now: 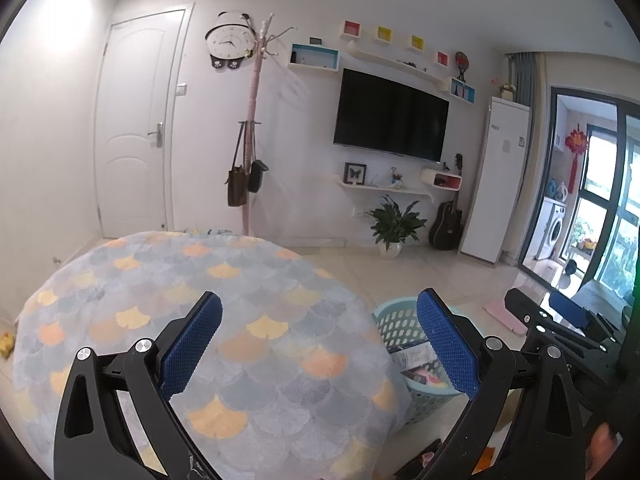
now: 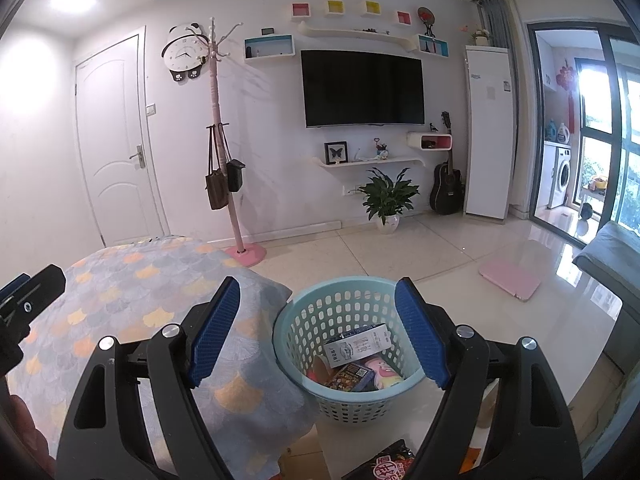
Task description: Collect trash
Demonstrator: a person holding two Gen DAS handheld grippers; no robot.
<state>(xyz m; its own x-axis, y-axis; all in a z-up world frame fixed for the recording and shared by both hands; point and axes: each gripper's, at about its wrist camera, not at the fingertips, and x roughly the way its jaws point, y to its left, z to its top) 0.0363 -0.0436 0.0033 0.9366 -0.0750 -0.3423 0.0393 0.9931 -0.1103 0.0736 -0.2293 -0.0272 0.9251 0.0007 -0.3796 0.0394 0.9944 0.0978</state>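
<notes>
A light blue perforated basket (image 2: pixel 316 320) stands on the tiled floor beside a table with a scale-patterned cloth (image 2: pixel 132 300). Inside lie a white carton (image 2: pixel 358 346), a dark packet (image 2: pixel 350 376) and a pink wrapper (image 2: pixel 382 368). My right gripper (image 2: pixel 318 338) is open and empty, held above and in front of the basket. My left gripper (image 1: pixel 320 344) is open and empty above the cloth (image 1: pixel 192 320), with the basket (image 1: pixel 394 322) to its right. A red and black snack packet (image 2: pixel 384 464) lies at the bottom edge, below my right gripper.
A pink mat (image 2: pixel 510 278) lies on the floor to the right. A pink coat stand (image 2: pixel 224 140) with bags, a potted plant (image 2: pixel 386 200), a guitar (image 2: pixel 446 180) and a white cabinet (image 2: pixel 488 132) line the far wall. A grey sofa edge (image 2: pixel 608 256) is at the right.
</notes>
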